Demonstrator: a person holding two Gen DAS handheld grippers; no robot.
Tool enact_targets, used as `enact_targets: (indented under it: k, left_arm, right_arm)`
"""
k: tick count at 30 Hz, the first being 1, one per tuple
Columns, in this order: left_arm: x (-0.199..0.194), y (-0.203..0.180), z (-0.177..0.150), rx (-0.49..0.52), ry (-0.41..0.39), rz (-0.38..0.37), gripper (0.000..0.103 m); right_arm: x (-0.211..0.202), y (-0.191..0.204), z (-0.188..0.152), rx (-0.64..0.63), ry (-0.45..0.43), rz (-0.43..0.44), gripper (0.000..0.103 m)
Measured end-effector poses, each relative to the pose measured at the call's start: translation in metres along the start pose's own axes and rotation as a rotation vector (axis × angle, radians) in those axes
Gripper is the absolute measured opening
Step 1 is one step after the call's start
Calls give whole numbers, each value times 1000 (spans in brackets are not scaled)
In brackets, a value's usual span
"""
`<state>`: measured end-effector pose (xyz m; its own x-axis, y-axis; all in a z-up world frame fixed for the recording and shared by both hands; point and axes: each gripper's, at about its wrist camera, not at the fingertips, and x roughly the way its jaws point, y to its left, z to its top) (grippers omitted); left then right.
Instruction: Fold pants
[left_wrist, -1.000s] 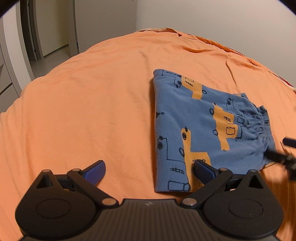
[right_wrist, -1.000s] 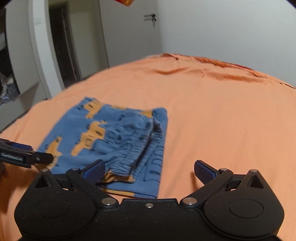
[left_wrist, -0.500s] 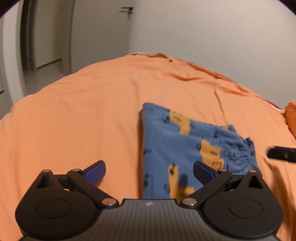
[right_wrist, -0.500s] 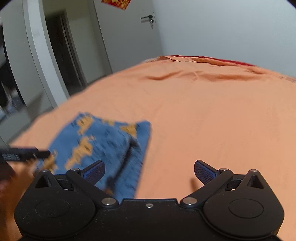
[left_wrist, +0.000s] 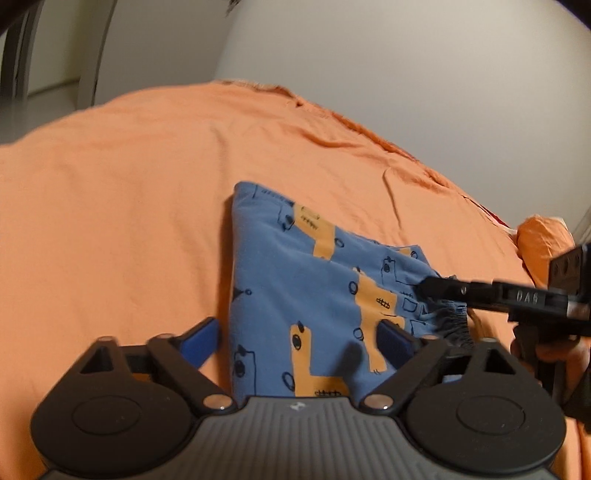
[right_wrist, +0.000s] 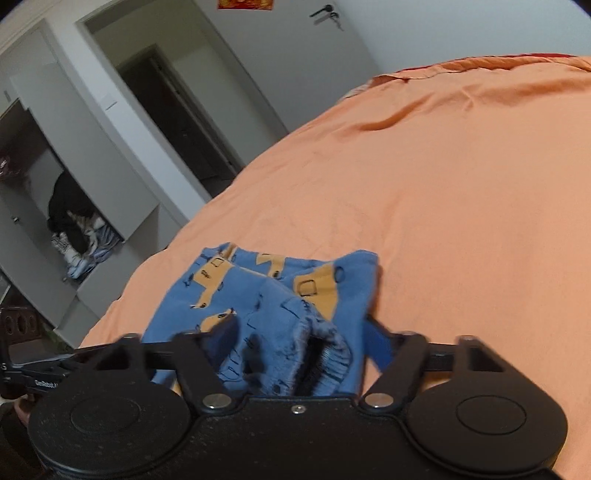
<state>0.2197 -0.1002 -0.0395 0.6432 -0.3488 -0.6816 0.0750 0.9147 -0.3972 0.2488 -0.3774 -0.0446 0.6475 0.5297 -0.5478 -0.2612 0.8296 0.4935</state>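
The right gripper (right_wrist: 299, 350) is set astride the gathered waistband (right_wrist: 325, 365) of the pants (right_wrist: 258, 295), and the left gripper (left_wrist: 299, 339) astride their near folded edge; both pairs of jaws have just been closing, with cloth between them, though no firm pinch can be told yet. The pants, already folded to a small packet, lie on the bed (left_wrist: 110, 221). Another fold seems to be in preparation: both grips must be completed before the cloth is lifted over.

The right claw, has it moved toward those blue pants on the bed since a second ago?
Yes. The right claw has come onto the pants, its jaws closing around the waistband.
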Motion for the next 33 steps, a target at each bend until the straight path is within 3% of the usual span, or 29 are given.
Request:
enact_targets:
  k: [1,2,4,6,7,9,18,33]
  left_arm:
    - [0,1,1,-11,9,15,80]
    - [1,2,2,-17,22,41,69]
    - [0,5,3,-25,28,67,59]
    - [0,7,5,-41,42,53,37]
    - [-1,7,6,-54,49,51,36]
    - [-3,5,8,-65,52,55,23]
    - [-15,-15,8,-9,35,135,20]
    - [-37,-21,6,7,24,121,19]
  right_arm:
    - [-2,0,-1,-3,3,-10,55]
    - [-4,0,-1,-9,8,-23,48]
    - [-7,-1,-2,-8,13,-35,43]
    - [-7,2,-3,-15,16,-59,40]
    - [-7,5,-4,-25,13,-71,36]
    - [-7,14,-5,-50,5,-101,29]
    - [-20,62,-16,-214,-62,-225,19]
    - [-55,97,-24,-252,-132,-248,17]
